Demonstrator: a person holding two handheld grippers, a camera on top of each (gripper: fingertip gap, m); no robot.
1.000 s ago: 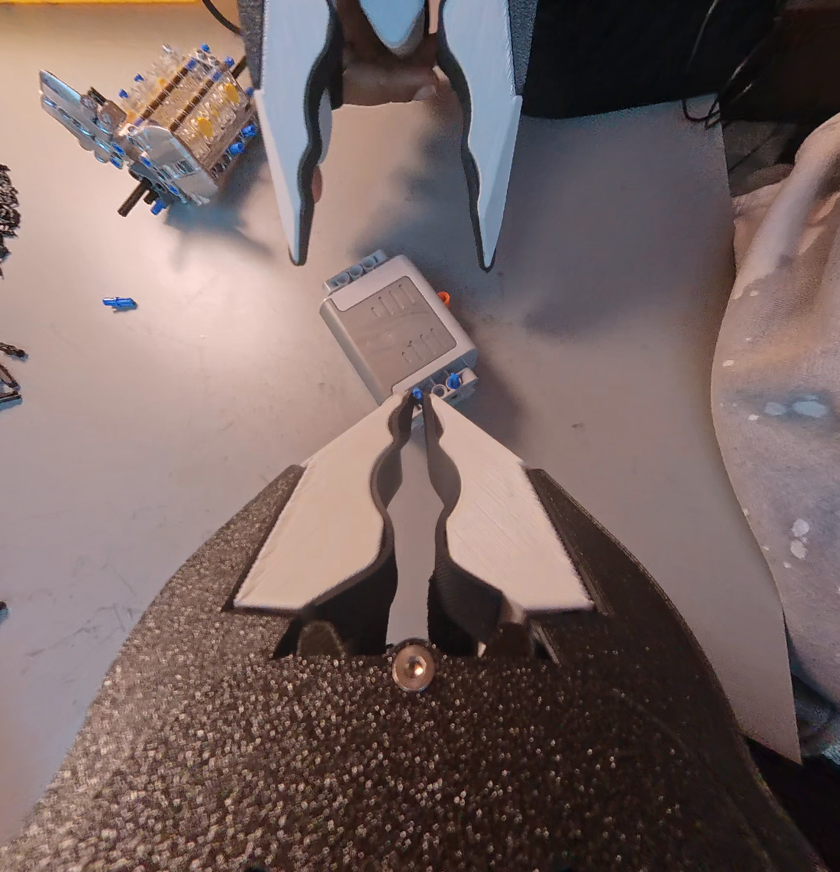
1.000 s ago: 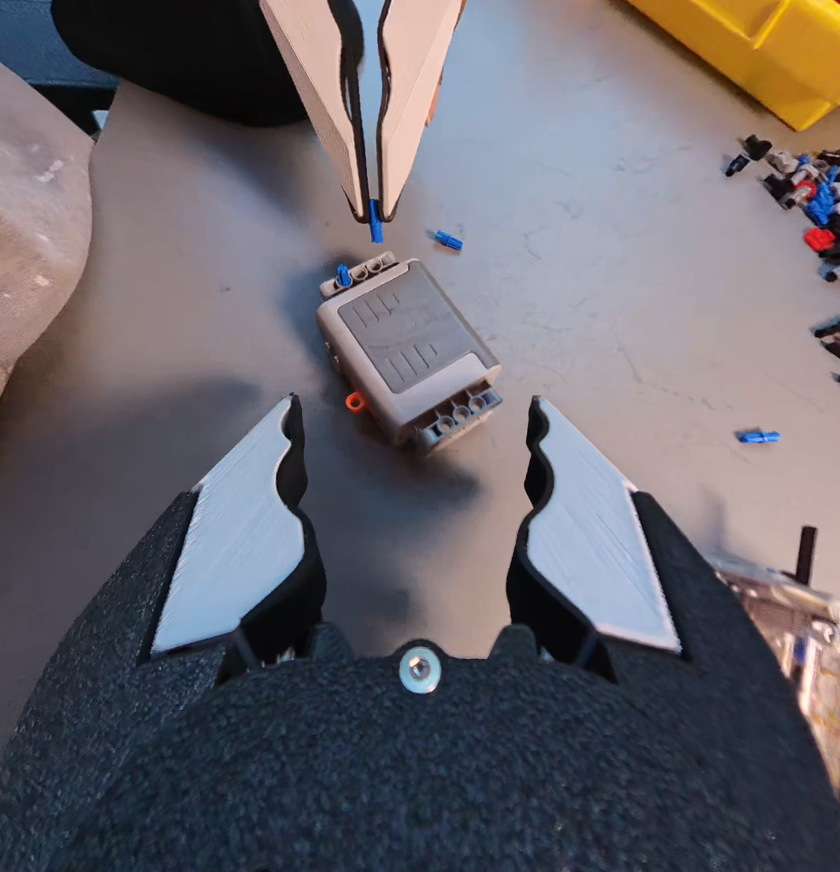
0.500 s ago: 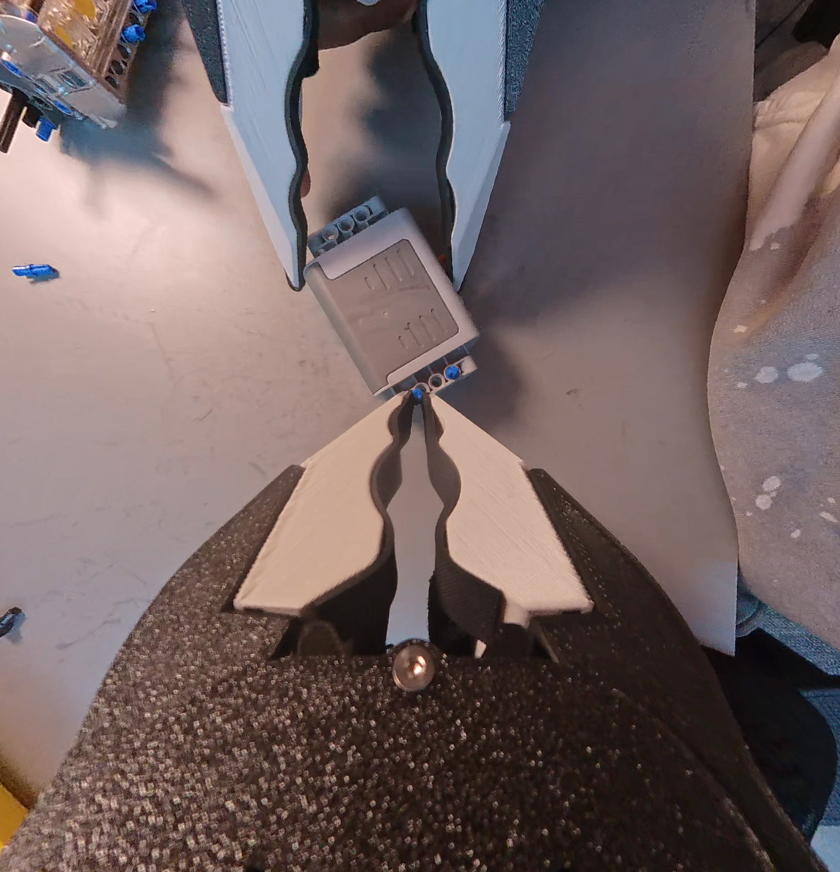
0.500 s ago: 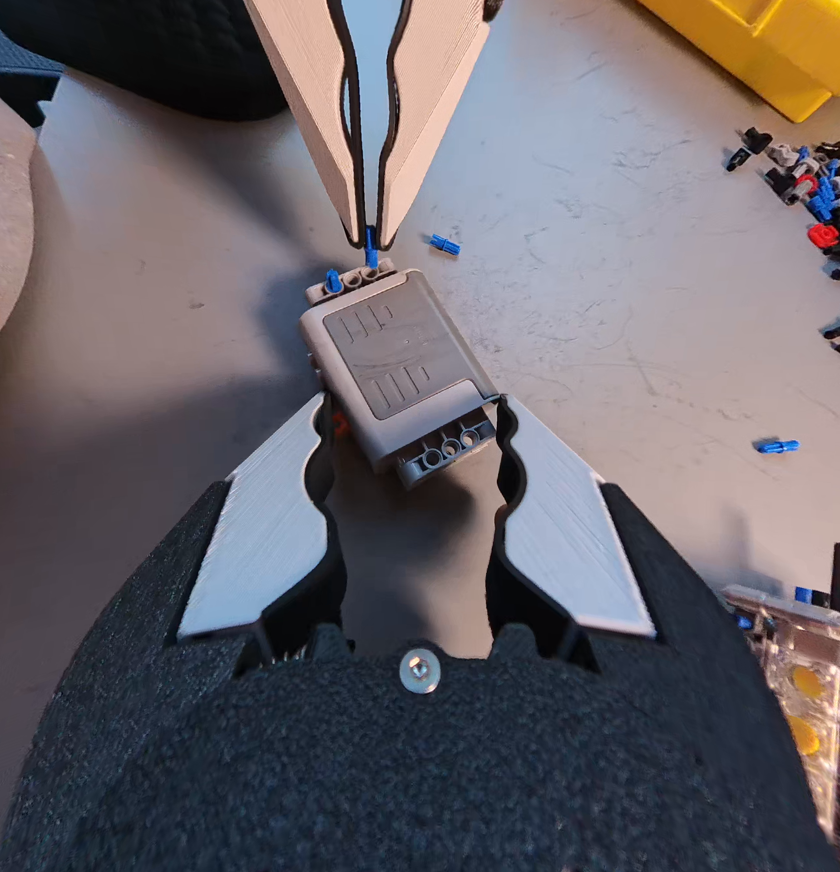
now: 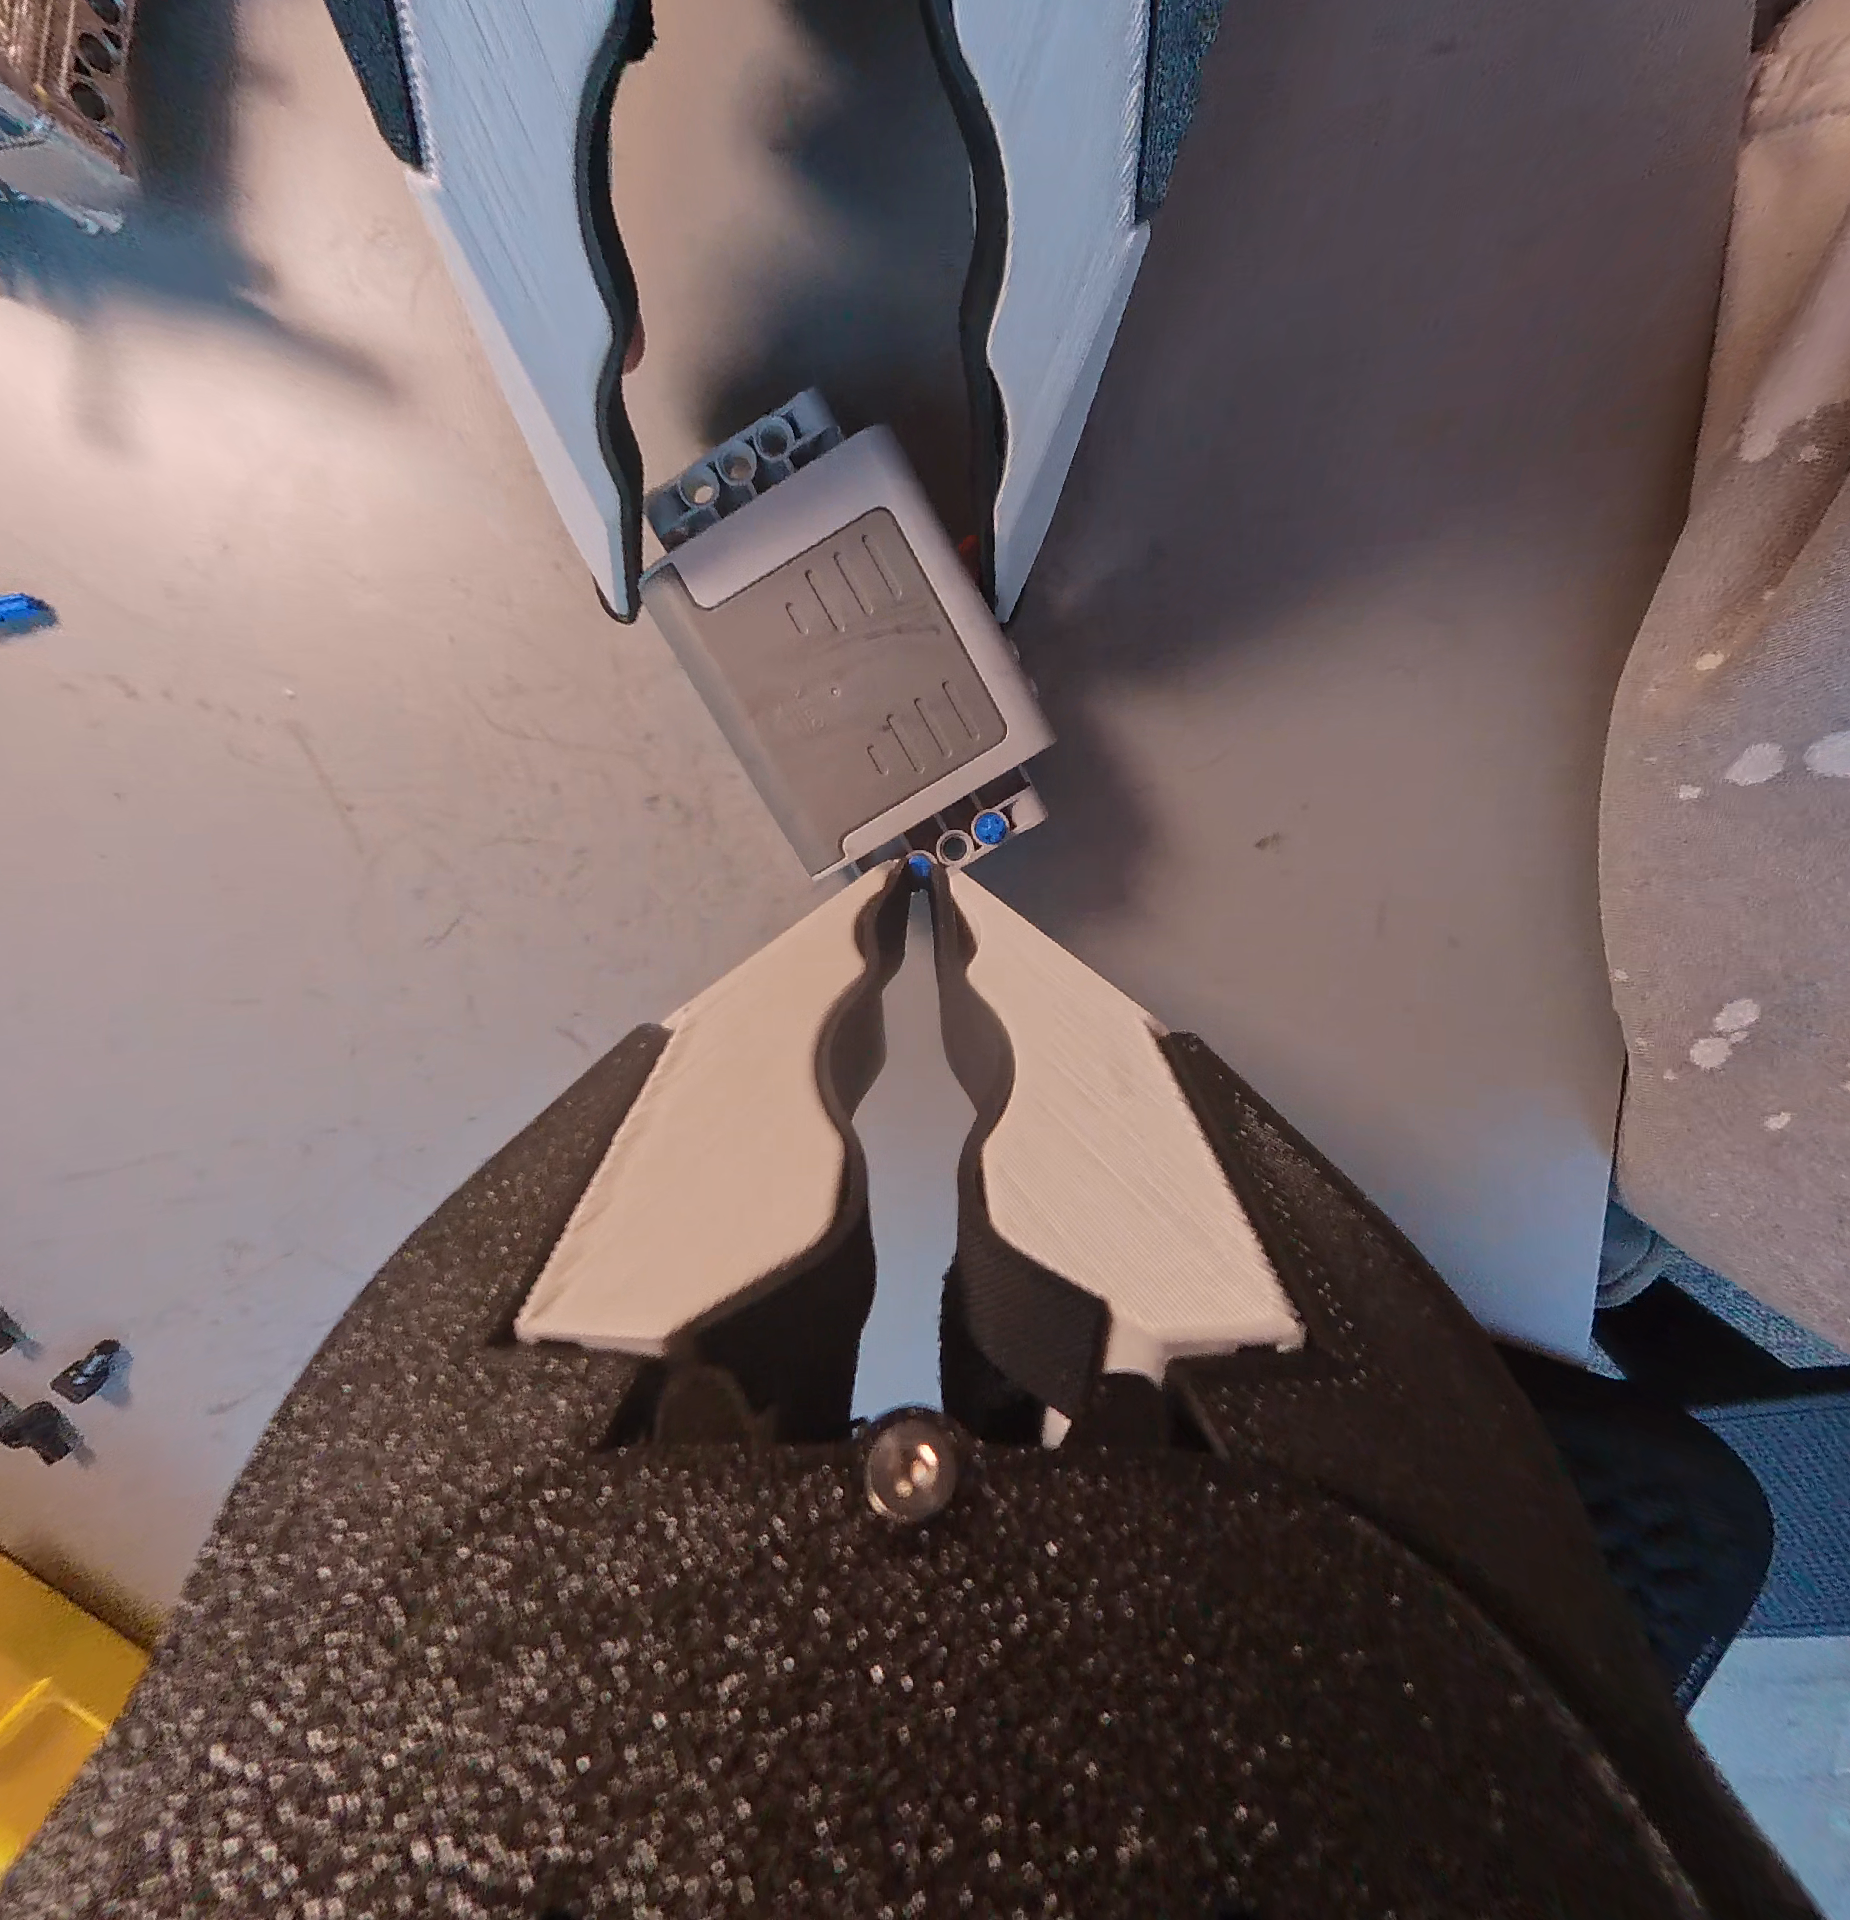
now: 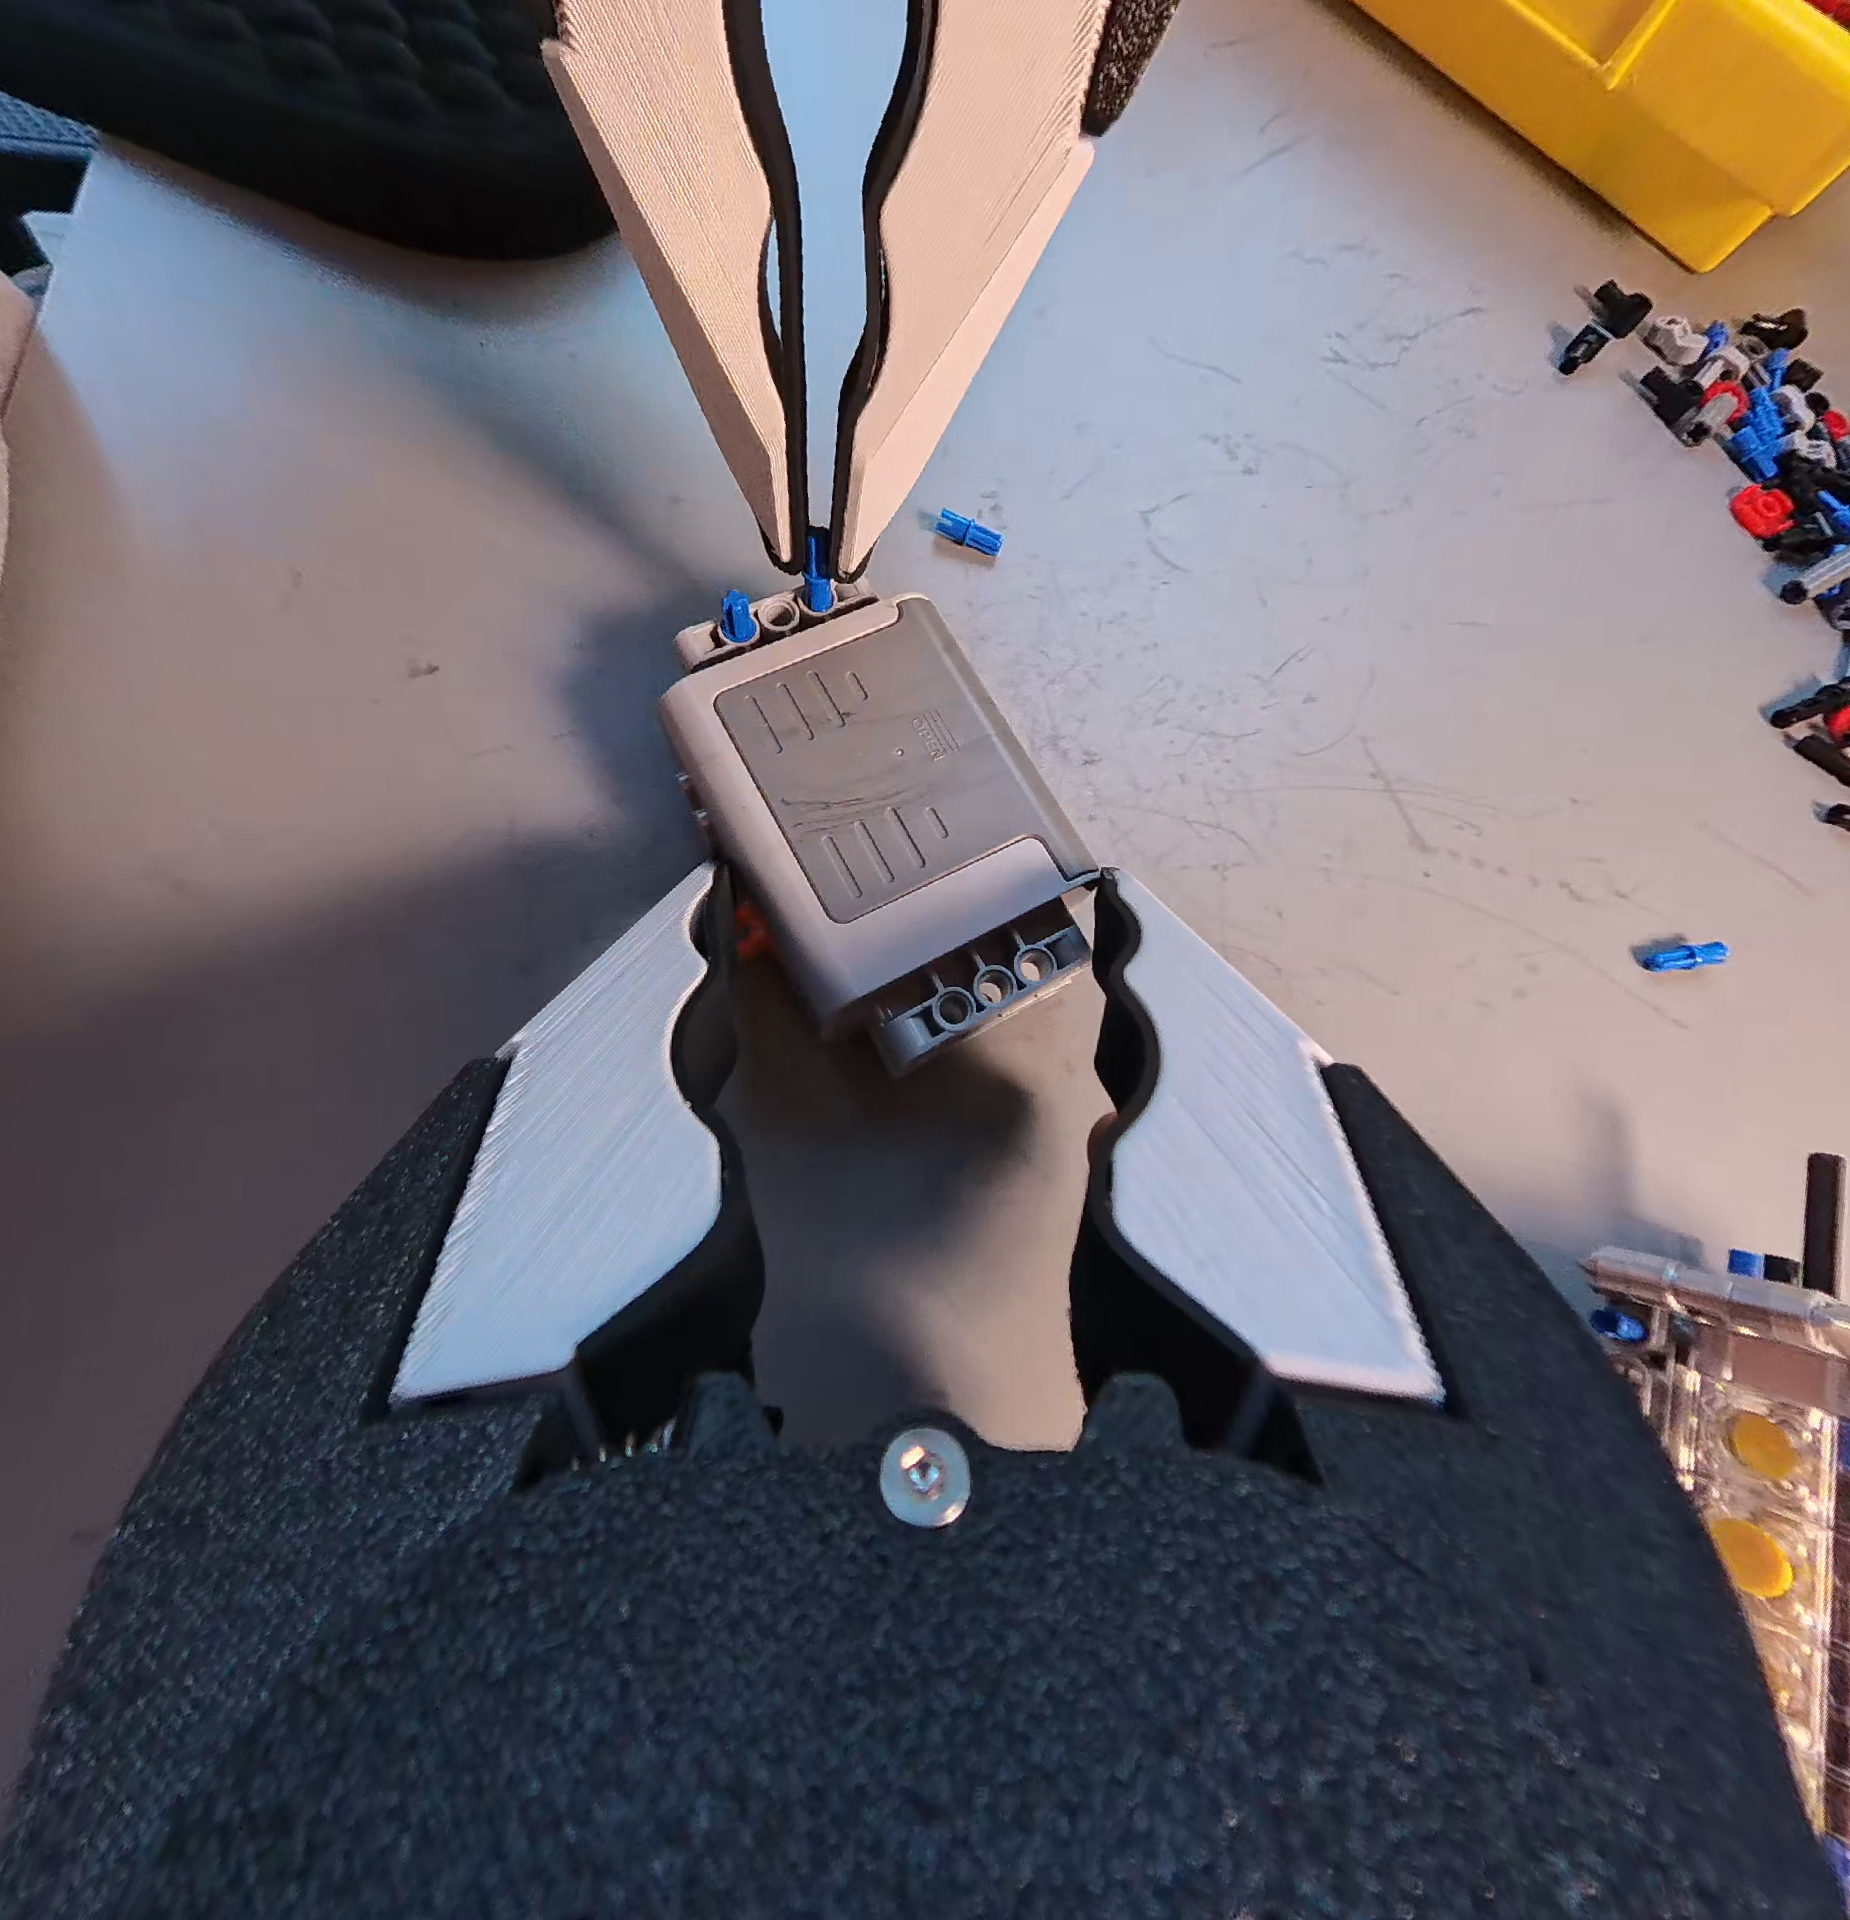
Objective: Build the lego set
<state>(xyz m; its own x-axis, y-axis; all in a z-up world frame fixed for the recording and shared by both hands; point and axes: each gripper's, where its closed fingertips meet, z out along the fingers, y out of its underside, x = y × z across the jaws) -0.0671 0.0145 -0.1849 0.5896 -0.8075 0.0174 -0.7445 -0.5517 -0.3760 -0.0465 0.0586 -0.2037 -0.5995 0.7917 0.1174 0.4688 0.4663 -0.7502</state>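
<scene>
A grey battery box (image 5: 848,665) with a darker lid lies on the grey table (image 5: 277,831). It also shows in the right wrist view (image 6: 879,800). My left gripper (image 5: 916,883) is shut on a small blue pin (image 6: 817,582). The pin's tip sits in an end hole of the box's hole row. A second blue pin (image 6: 734,613) stands in another hole of that row. My right gripper (image 6: 910,883) grips the box's near end from both sides, with its fingertips (image 6: 1108,894) against the box. A small orange part (image 6: 749,930) shows beside the box.
A yellow bin (image 6: 1627,104) stands at the far right, with a pile of small parts (image 6: 1794,499) near it. Loose blue pins (image 6: 970,532) (image 6: 1679,953) lie on the table. A clear built assembly (image 6: 1752,1403) is at the near right. A pale cloth (image 5: 1752,623) lies past the table edge. The grippers' ends are close to 6 cm from one another.
My right gripper has moved forward around the grey box and closed on its sides. My left gripper has brought the blue pin down into the box's hole row.
</scene>
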